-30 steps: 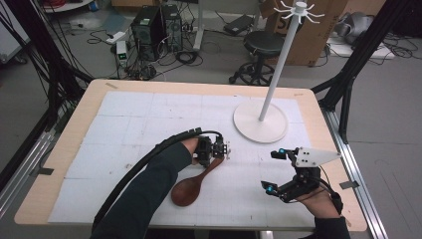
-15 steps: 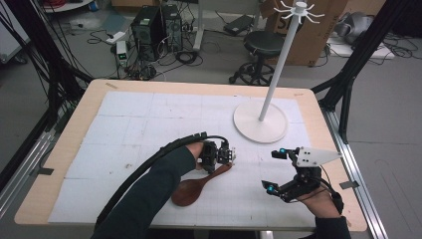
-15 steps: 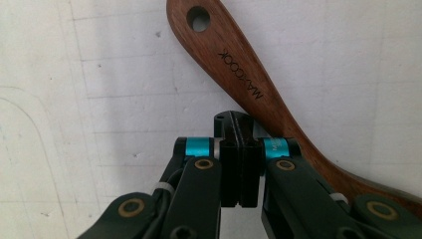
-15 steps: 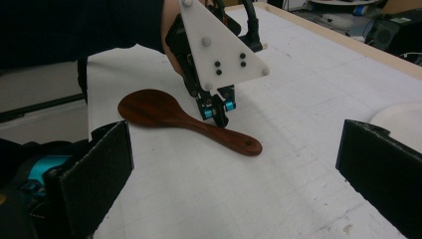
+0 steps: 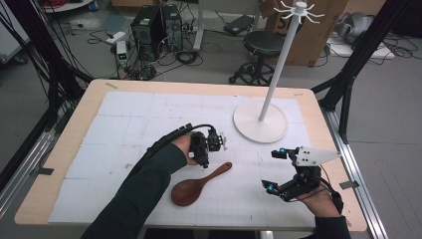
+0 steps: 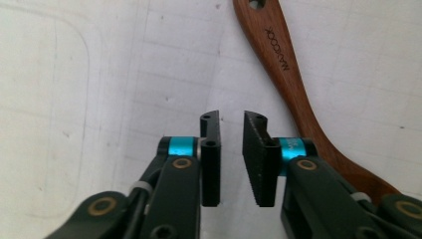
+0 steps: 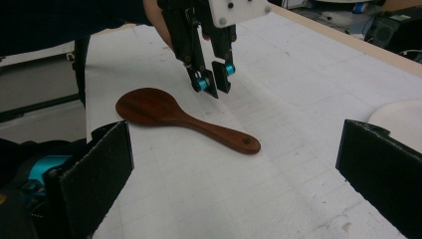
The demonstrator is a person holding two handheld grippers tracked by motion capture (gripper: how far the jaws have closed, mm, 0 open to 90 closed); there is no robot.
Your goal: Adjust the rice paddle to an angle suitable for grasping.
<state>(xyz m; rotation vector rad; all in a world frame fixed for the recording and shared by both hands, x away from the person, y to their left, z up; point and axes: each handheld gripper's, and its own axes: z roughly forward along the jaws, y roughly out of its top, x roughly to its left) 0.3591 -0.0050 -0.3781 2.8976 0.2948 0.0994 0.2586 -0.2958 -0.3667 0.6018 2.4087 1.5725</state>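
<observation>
My left gripper (image 6: 231,130) hovers beside dark brown wooden rice paddle (image 5: 198,184), jaws narrowly parted, empty. My right gripper (image 5: 275,170) wide open, well apart.

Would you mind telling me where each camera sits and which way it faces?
High view: above the person's side, looking forward and down on the table; both forearms, left gripper, right gripper.
Left gripper view: on the left gripper, looking down at the mat; its jaws slightly apart beside the spoon.
Right gripper view: on the right gripper, looking low across the table; its wide jaws, the left gripper.
All three share the spoon.
</observation>
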